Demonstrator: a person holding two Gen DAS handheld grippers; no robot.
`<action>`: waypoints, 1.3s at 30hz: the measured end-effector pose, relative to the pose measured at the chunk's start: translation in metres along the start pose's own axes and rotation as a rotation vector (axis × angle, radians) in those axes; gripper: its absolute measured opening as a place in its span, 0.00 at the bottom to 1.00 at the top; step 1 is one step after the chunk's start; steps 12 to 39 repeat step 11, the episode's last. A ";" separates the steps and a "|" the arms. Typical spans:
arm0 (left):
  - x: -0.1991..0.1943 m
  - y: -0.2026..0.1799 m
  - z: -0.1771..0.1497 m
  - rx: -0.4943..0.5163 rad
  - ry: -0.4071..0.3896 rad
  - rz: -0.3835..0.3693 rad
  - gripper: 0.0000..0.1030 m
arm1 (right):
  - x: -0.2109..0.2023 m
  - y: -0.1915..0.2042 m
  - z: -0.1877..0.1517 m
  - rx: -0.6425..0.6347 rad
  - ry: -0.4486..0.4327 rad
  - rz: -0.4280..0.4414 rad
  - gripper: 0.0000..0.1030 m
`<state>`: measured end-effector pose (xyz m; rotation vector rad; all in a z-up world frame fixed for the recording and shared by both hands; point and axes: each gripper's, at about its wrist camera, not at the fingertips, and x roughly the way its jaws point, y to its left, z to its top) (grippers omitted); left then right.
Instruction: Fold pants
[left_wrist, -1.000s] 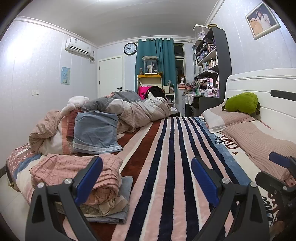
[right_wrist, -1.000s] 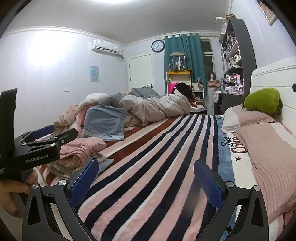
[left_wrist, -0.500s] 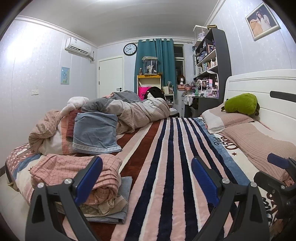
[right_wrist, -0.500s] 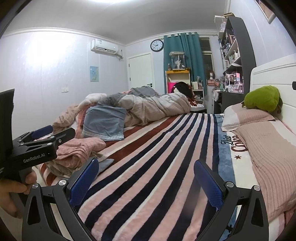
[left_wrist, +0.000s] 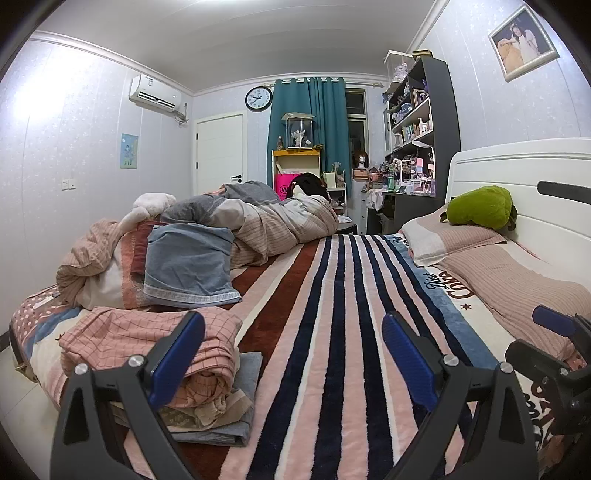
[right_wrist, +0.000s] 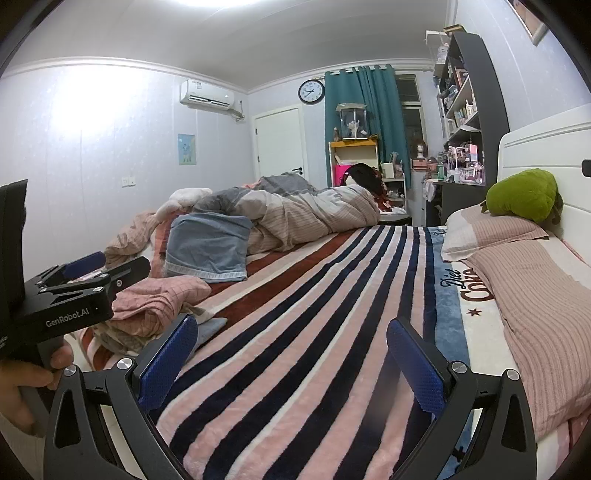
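The left gripper is wide open and holds nothing. It floats above the striped blanket on the bed. The right gripper is wide open too, with nothing between its blue pads.

The pink checked pants lie in a loose bunch on top of a small pile of clothes near the left edge of the bed. In the left wrist view they sit just behind the left finger of the left gripper, not touching it as far as the view shows. In the right wrist view the pink checked pants lie to the left of the right gripper, a little way off, and the left gripper floats just beside them, with a hand on its handle.

A folded blue cloth leans on a heap of bedding farther back. A green plush toy rests on a pillow by the white headboard.

Next to the pictures from a moment ago, almost nothing is different. Both grippers are open just as wide, and the pants lie in the same bunch. The views have shifted only a tiny bit.
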<state>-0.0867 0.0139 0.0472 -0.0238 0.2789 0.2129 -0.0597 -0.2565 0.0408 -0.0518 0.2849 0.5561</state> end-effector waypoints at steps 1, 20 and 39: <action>0.000 0.000 0.000 0.000 0.000 0.000 0.92 | 0.001 0.000 0.000 0.001 0.000 -0.001 0.99; 0.001 -0.006 0.001 0.006 0.008 -0.007 0.92 | 0.001 0.001 0.000 0.003 0.000 -0.002 0.99; 0.001 -0.006 0.001 0.006 0.008 -0.007 0.92 | 0.001 0.001 0.000 0.003 0.000 -0.002 0.99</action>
